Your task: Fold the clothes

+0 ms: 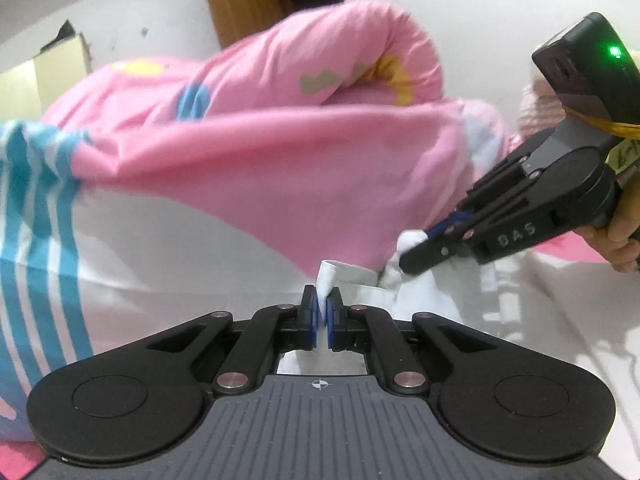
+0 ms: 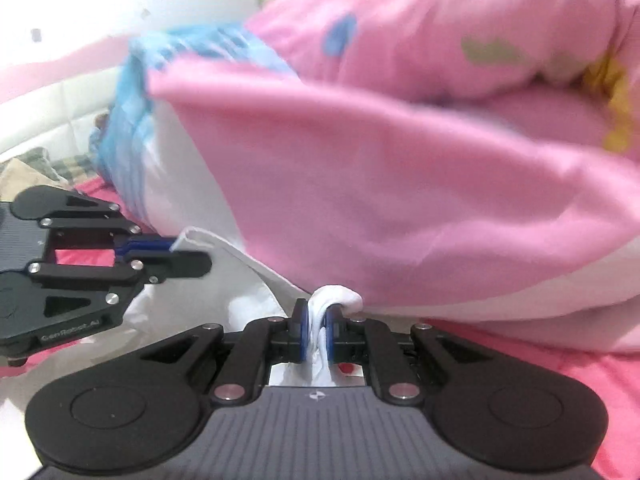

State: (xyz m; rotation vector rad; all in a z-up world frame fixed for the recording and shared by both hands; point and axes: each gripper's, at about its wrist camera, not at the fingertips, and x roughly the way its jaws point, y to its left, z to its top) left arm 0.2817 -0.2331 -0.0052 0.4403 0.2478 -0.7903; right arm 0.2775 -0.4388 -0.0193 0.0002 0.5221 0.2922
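Observation:
A white garment (image 1: 416, 292) lies on the bed in front of a big pink quilt. In the left wrist view my left gripper (image 1: 322, 300) is shut on a folded white edge of the garment, pinched between the blue pads. My right gripper (image 1: 416, 252) reaches in from the right and clamps another bunch of the same cloth. In the right wrist view the right gripper (image 2: 317, 316) is shut on a thick wad of the white garment (image 2: 256, 280). The left gripper (image 2: 182, 252) shows at the left, holding a hemmed corner. The cloth hangs slack between the two grips.
The pink quilt (image 1: 256, 148) with blue and white stripes (image 1: 36, 220) is piled just behind both grippers. Underneath is a deep pink bedsheet (image 2: 520, 364). A brown wooden cupboard (image 1: 248, 4) and cardboard box (image 1: 52, 64) stand against the white wall. A hand (image 1: 616, 240) holds the right gripper.

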